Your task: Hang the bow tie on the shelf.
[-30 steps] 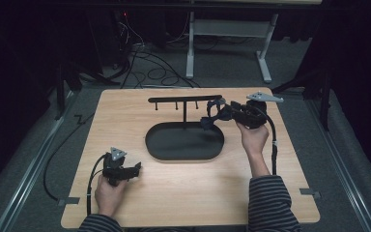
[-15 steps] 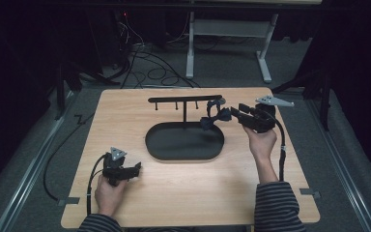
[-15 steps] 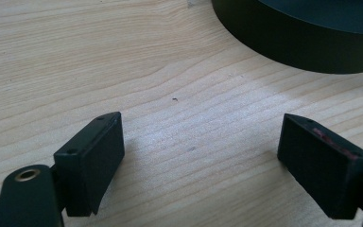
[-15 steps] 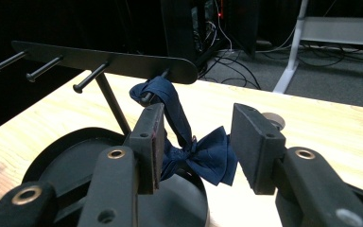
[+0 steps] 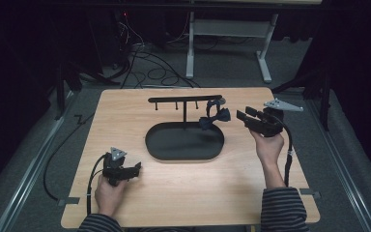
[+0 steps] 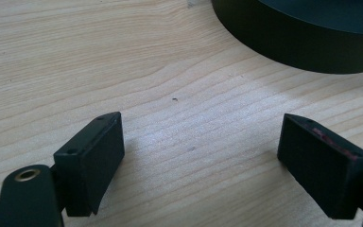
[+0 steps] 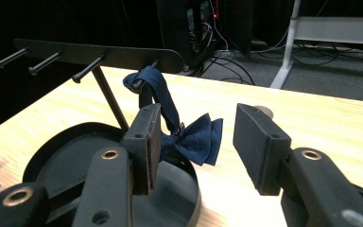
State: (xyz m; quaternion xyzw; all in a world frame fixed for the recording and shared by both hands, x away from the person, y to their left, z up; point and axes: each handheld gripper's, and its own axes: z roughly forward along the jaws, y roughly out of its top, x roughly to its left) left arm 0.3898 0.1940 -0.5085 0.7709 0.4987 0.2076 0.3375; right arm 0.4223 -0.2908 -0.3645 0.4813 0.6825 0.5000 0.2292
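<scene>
Setting, high view: dark room with cables and a white-legged frame on the grey floor behind; pale wooden table (image 5: 174, 193) with visible grain.
Stand, high view: black metal rack (image 5: 186, 99), a flat horizontal bar running left to right on one upright post, short pegs along it; the post rises from a black oval tray (image 5: 183, 142) with a low rim.
Bow tie, high view: dark blue fabric bow tie (image 5: 215, 117) hanging by its strap from the bar's right end, over the tray's right rim; wings spread roughly left to right.
Right gripper, high view: right gripper (image 5: 244, 117) in the person's hand just right of the bow tie, apart from it, pointing left toward it.
Left gripper, high view: left gripper (image 5: 136, 168) resting low near the table's front left, well apart from the tray.
Left gripper view: matt black block jaws stand wide apart over bare wood, nothing between them; curved tray wall at upper right.
Right gripper view: jaws have just been opening and stand parted, nothing pressed between the pads; the bow tie's strap loops over the end peg, the pleated bow below it, wings level, seen beyond the gap.
</scene>
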